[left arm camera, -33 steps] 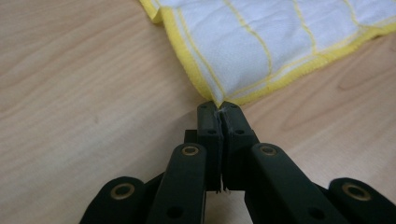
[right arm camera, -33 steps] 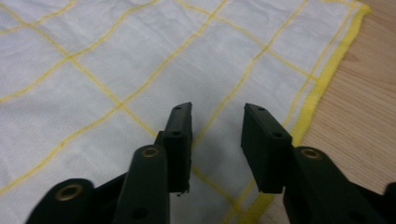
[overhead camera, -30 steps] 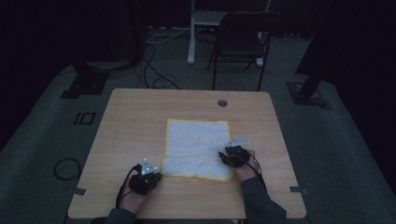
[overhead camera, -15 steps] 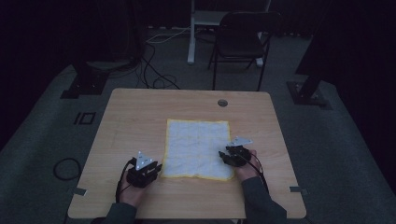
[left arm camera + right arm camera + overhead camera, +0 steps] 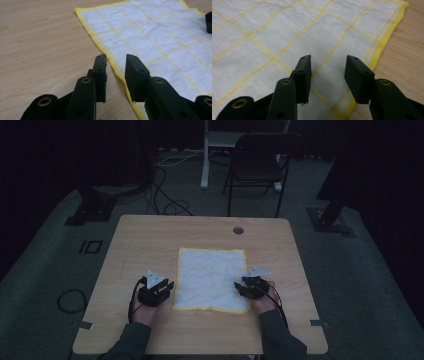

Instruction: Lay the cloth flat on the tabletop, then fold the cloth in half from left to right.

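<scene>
On the wooden table a white cloth with yellow grid lines and a yellow hem lies flat, one gripper at each of its near corners. Left gripper sits just off the cloth's left edge, low over bare wood. From its own view the jaws stand parted with a narrow gap, and they have just been opening. Nothing is pinched. The yellow hem runs ahead of the gap and passes under the right-hand jaw (whether that jaw touches the fabric, cannot tell). The left-hand jaw hangs over plain wood.

Right gripper is over the cloth's near right corner. In its own view the jaws are spread wider than the left pair, and nothing sits between the pads. White fabric with a yellow line lies straight ahead and below the gap. The hem edge sits just beyond the right-hand jaw, then bare wood. Jaw tips look close to the cloth, contact unclear.

Behind the table, well away from both grippers, a dark chair stands on the floor.
</scene>
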`<state>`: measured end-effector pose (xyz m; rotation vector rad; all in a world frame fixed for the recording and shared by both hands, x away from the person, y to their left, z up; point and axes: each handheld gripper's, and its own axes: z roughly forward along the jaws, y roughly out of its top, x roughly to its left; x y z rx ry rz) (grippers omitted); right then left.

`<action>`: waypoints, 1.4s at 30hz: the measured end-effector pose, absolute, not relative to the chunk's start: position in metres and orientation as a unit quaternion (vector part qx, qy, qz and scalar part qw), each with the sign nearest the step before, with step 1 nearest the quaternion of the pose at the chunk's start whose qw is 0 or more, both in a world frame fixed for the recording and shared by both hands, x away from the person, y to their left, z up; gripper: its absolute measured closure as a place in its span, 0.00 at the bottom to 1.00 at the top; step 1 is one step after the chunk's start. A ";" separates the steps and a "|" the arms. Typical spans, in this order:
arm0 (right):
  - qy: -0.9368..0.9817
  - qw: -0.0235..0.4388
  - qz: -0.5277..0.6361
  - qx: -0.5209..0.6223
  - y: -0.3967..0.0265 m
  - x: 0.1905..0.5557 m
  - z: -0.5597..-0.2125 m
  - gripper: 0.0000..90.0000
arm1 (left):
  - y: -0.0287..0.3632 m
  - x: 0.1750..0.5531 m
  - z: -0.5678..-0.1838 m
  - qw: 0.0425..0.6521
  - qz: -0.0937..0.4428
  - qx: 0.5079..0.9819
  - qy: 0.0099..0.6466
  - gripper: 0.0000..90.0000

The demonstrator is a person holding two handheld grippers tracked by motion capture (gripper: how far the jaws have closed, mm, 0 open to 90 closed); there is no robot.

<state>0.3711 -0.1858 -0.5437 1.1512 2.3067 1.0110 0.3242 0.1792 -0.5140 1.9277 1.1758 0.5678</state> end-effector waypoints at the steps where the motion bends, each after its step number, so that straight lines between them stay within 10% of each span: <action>1: 0.818 0.185 0.359 0.409 -0.186 0.371 -0.544 0.63 | 0.179 0.325 -0.514 0.396 0.224 0.761 0.463 0.79; 42: 0.816 0.185 0.363 0.410 -0.187 0.369 -0.545 0.63 | 0.151 0.389 -0.543 0.362 0.192 0.772 0.485 0.61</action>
